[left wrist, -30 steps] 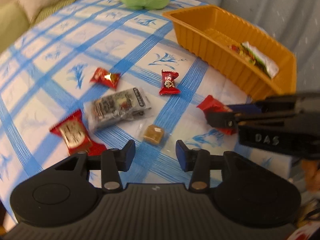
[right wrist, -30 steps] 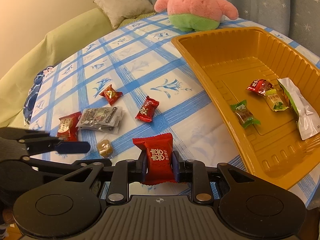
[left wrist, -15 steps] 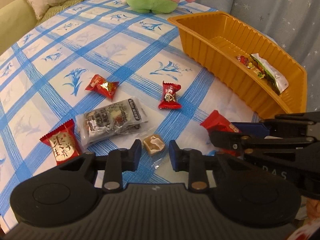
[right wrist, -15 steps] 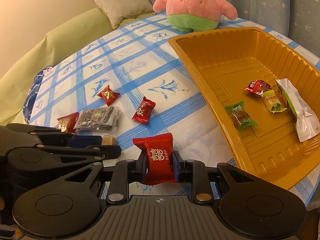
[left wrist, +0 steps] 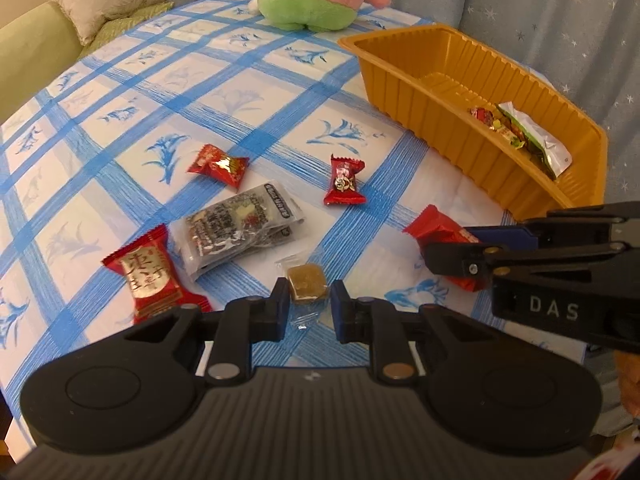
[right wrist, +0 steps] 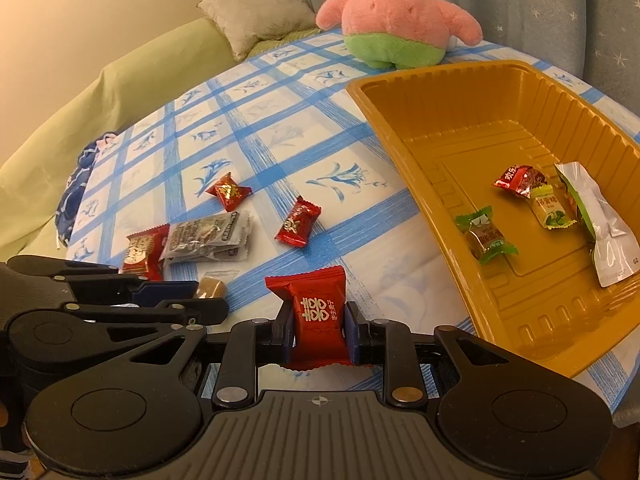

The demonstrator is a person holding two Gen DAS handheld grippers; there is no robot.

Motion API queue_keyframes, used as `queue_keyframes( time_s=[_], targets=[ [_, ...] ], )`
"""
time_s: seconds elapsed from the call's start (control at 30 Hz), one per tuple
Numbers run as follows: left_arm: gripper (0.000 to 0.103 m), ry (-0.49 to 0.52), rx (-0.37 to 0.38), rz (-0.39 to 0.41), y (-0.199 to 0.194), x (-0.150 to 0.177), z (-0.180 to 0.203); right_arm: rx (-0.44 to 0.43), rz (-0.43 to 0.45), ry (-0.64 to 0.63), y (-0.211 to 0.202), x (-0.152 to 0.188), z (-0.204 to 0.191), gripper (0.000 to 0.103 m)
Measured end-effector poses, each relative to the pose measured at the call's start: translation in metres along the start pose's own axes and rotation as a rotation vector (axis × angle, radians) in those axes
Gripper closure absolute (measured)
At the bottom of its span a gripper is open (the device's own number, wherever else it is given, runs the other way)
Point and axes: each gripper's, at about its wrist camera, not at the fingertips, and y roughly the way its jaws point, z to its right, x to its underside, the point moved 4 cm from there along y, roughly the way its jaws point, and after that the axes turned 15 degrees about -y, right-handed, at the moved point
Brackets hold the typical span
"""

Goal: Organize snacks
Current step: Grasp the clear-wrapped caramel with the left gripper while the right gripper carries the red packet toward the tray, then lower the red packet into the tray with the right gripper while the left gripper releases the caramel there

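Note:
My left gripper (left wrist: 309,304) is shut on a brown candy (left wrist: 307,283) in a clear wrapper, low over the tablecloth. It also shows in the right wrist view (right wrist: 211,287). My right gripper (right wrist: 318,326) is shut on a red snack packet (right wrist: 316,312) and holds it above the table, left of the orange tray (right wrist: 404,128). The packet also shows in the left wrist view (left wrist: 440,232). The tray (left wrist: 420,92) holds several wrapped snacks (right wrist: 486,236). On the cloth lie two red candies (left wrist: 345,180) (left wrist: 219,166), a grey packet (left wrist: 240,224) and a red packet (left wrist: 150,276).
A pink and green plush toy (right wrist: 394,24) sits at the table's far edge behind the tray. A green sofa (right wrist: 80,92) with a cushion (right wrist: 256,12) stands beyond the table on the left. Curtains hang behind.
My left gripper has closed in on the brown candy and gripped it. My right gripper kept its hold on the red packet and stayed almost still.

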Motion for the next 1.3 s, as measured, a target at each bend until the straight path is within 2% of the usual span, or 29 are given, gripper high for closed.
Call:
queue_keyframes(
  time_s=[0.3,0.6,0.9,1.1,1.3],
  targets=[
    [0.084,-0.026,0.006,0.07,-0.039,-0.007,0.001,-0.029,0.039,-0.019,-0.018,-0.005,-0.008,0.077],
    [0.084,0.0,0.04,0.133,-0.075,-0.013,0.029,-0.041,0.109,-0.033,-0.056,-0.01,-0.002,0.077],
    [0.084,0.054,0.117,0.17,-0.086,-0.022,0.088,0.023,0.162,-0.002,-0.097,-0.008,0.046,0.077],
    [0.084,0.096,0.166,0.163,-0.073,-0.024,0.138,0.081,0.182,0.012,-0.116,-0.005,0.087,0.077],
    [0.084,0.13,0.184,0.144,-0.056,-0.024,0.177,0.098,0.18,0.017,-0.122,-0.002,0.121,0.077]
  ],
)
